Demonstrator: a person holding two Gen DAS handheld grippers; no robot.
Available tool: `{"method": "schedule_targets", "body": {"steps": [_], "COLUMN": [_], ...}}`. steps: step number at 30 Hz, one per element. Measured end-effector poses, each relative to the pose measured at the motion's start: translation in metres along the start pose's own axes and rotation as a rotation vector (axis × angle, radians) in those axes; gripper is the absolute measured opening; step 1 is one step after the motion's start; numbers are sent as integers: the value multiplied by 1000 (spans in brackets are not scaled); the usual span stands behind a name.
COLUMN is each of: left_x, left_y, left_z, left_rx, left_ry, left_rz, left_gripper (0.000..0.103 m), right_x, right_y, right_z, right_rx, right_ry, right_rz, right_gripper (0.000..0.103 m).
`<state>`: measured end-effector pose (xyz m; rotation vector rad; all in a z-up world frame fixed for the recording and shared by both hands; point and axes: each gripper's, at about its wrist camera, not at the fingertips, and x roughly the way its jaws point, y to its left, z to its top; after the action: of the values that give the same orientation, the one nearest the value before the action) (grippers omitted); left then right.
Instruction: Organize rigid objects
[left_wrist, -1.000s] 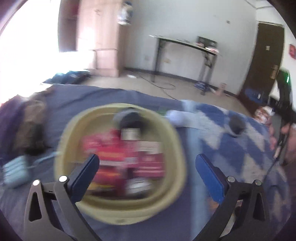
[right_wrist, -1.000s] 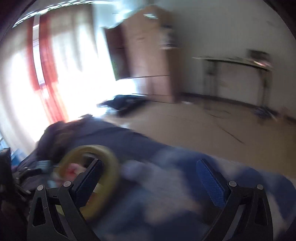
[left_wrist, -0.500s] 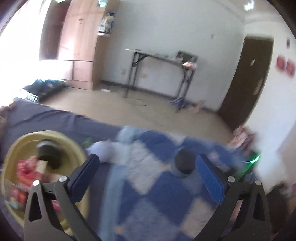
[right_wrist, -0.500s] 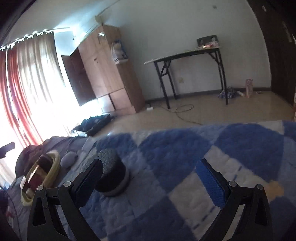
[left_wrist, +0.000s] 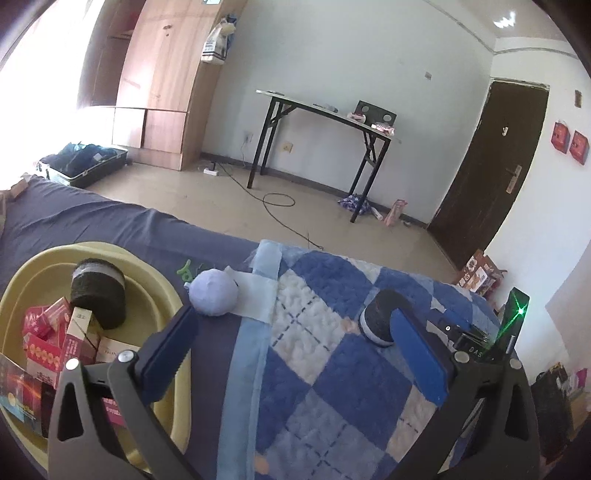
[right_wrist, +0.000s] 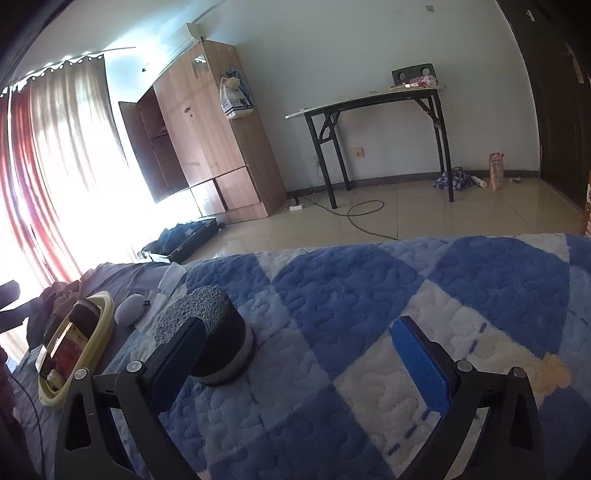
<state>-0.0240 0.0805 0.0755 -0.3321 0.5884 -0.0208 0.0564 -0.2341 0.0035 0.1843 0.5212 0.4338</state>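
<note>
Puck (right_wrist: 216, 334) next, by the look of it: dark, round, pale band at its foot, standing on the blanket (right_wrist: 369, 295) just ahead of the right gripper (right_wrist: 299, 354), partly behind the left finger and well off the midline between the two. Right fingers spread wide, holding nothing. Best swung leftward until the puck sits centred between the pads, then lowered so the pads meet its flat sides above the pale band. Closing gently advised; soft blanket may let it tip. Left gripper (left_wrist: 295, 350) likewise spread wide and empty, hanging over the blanket's edge, with the basin (left_wrist: 155, 280) behind its left finger. Basin already holds a twin puck (left_wrist: 98, 295) and red boxes (left_wrist: 48, 328). Free room there looks scant, so a spot beside the twin seems safest.
</note>
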Motion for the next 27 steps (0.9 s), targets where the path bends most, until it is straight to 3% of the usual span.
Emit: {"method": "schedule_targets", "body": {"steps": [27], "left_x": [7], "left_y": [-15], "left_z": [-6], "left_rx": [50], "left_ry": [24], "left_rz": [-1], "left_gripper": [103], "right_x": [1], "right_y": [2], "right_z": [-2], "right_rx": [-17], "right_ry": [-5], "right_rz": [-6], "right_gripper": [103]}}
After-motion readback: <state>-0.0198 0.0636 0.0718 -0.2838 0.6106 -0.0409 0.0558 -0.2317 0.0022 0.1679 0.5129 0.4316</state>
